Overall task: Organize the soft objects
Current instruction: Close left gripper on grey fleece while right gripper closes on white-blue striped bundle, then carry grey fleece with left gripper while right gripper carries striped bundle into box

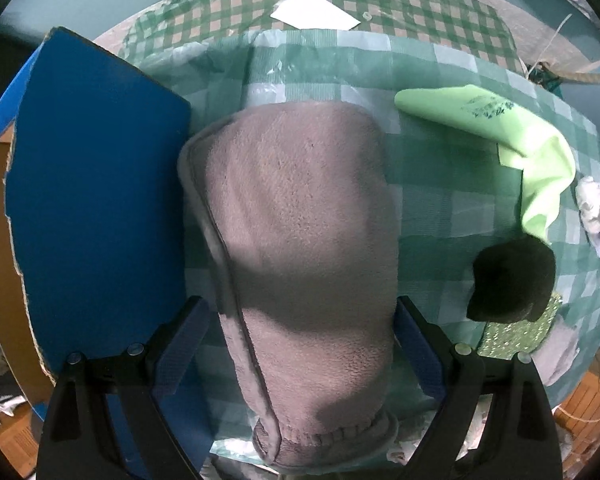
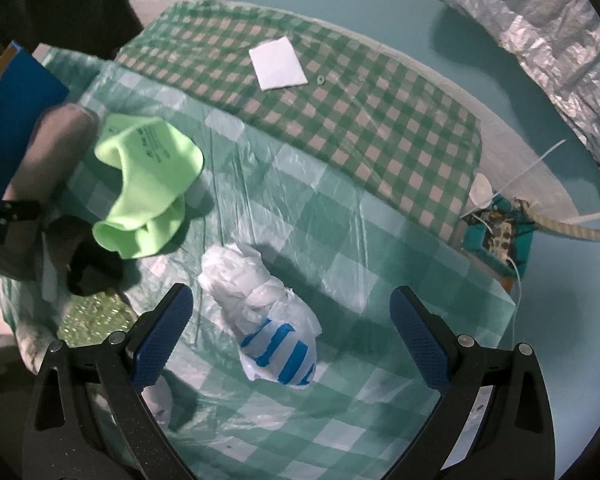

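Grey fleece [image 1: 300, 264] lies on checked cloth [image 1: 452, 184], between spread fingers of left gripper [image 1: 302, 344], beside blue board [image 1: 96, 184]. Right gripper [image 2: 288, 328] spread wide around white bag [image 2: 268, 312]; green cloth [image 2: 148, 184] near.

Black tool [image 2: 286, 320], blue textured pads [image 2: 164, 332]

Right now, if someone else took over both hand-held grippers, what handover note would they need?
Left hand-held gripper: open, fingers either side of the grey fleece towel, not clamped.
Right hand-held gripper: open, empty, above the white and blue plastic bag.
On the checked tablecloth: towel beside the blue box; lime green cloth and a black soft item further right.
Done: nothing visibly put away.
Left: grasp the towel, then sort cloth, black item and bag.
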Motion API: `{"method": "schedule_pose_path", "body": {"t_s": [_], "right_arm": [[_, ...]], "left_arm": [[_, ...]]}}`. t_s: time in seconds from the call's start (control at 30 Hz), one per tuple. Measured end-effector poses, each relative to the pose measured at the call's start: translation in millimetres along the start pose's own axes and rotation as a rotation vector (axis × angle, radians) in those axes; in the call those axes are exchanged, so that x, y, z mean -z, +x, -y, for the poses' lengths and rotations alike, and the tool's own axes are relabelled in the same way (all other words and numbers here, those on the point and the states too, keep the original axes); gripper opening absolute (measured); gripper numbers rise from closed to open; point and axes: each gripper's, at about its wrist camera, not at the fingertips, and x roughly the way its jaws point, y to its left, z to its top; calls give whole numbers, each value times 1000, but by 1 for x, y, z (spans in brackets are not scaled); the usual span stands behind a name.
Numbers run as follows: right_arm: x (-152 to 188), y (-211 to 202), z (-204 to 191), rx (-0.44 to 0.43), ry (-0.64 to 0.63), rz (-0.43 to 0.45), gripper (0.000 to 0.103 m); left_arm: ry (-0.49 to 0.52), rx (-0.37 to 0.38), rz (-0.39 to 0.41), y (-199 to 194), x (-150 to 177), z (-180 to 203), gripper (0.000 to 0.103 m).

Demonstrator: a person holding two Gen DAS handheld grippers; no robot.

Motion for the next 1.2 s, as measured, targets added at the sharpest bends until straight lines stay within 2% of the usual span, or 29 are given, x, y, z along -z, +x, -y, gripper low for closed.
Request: {"method": "schedule_pose_path", "body": {"t_s": [0.17, 0.3, 0.4, 0.5, 0.53, 0.57, 0.7, 0.77, 0.87, 1.03, 1.13, 1.2], "right_arm": [[4, 14, -5, -16, -13, -34, 92], [7, 21, -14, -11, -38, -51, 87], [10, 27, -19, -15, -53, -72, 77], [13, 31, -23, -14, -53, -96, 62], [14, 33, -23, -20, -45, -107, 54], [15, 33, -23, -14, -40, -101, 52], [16, 31, -18, -48, 27, -98, 48], [17, 30, -18, -58, 55, -93, 47], [20, 26, -20, -75, 97, -76, 46], [24, 13, -26, -85, 136, -53, 46], [27, 4, -29, -89, 155, -42, 46], [28, -4, -33, -91, 166, -33, 46]], "left_arm": [[23, -24, -14, 8, -1, -5, 93], [4, 3, -35, 12, -6, -13, 93], [6, 9, -43, 16, -8, -19, 89], [11, 16, -35, 17, -11, -22, 87], [11, 16, -31, 16, -8, -20, 81], [13, 16, -25, 15, -9, -21, 75], [42, -2, -3, 10, -9, -21, 57], [62, -11, 12, 6, -10, -20, 42], [100, -57, 32, -2, -13, -17, 32], [127, -68, 54, -14, -12, -15, 30], [136, -62, 71, -10, 12, -15, 30], [145, -64, 84, -15, 12, -17, 30]]}}
